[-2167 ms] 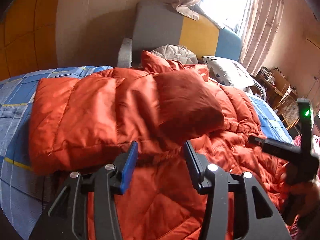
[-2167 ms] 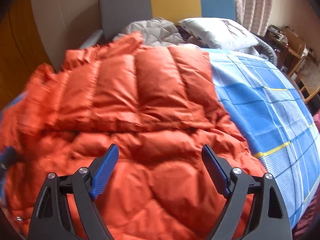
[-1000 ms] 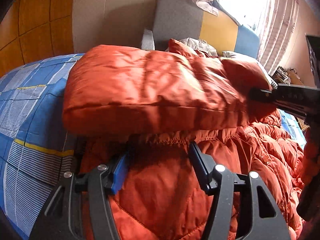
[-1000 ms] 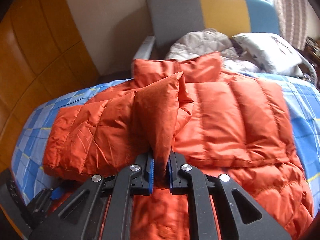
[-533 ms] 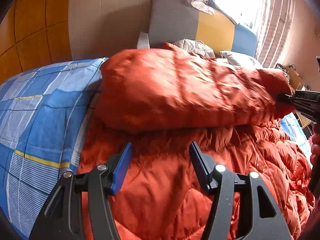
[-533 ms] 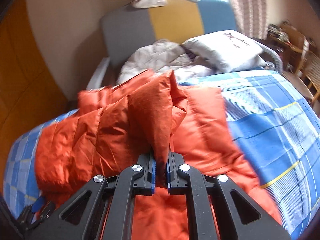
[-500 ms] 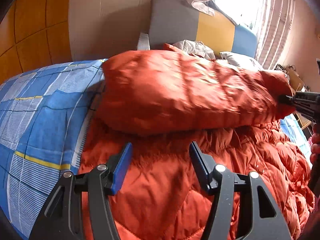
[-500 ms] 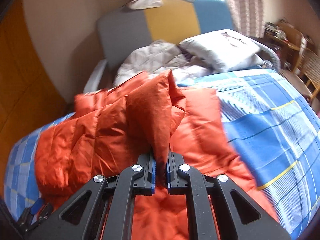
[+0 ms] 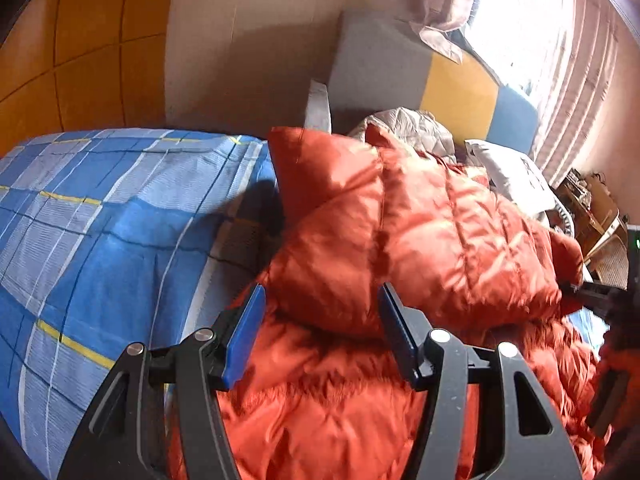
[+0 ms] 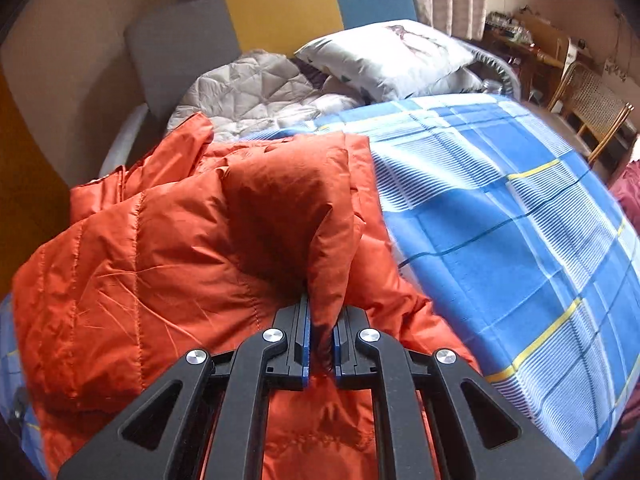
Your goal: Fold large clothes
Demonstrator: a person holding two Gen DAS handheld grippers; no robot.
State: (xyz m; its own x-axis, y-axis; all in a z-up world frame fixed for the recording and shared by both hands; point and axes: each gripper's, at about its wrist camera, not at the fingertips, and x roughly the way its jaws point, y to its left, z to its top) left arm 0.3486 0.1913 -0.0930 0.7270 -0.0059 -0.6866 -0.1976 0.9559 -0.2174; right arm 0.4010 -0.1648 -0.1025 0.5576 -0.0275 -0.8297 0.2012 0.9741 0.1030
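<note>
An orange puffer jacket lies on a blue checked bedspread. My right gripper is shut on a fold of the jacket's upper part and holds it lifted over the jacket's quilted lower body. In the left wrist view the right gripper shows at the right edge, gripping that fold. My left gripper is open and empty, hovering just above the jacket's lower body near its left edge.
A grey quilted blanket and a white pillow lie at the head of the bed, against a grey, yellow and blue headboard. A wicker chair stands at the right. Bare bedspread shows right of the jacket.
My right gripper has pulled the gripped fold of the jacket further to the right, uncovering more bedspread on the left. My left gripper has stayed open over the lower body.
</note>
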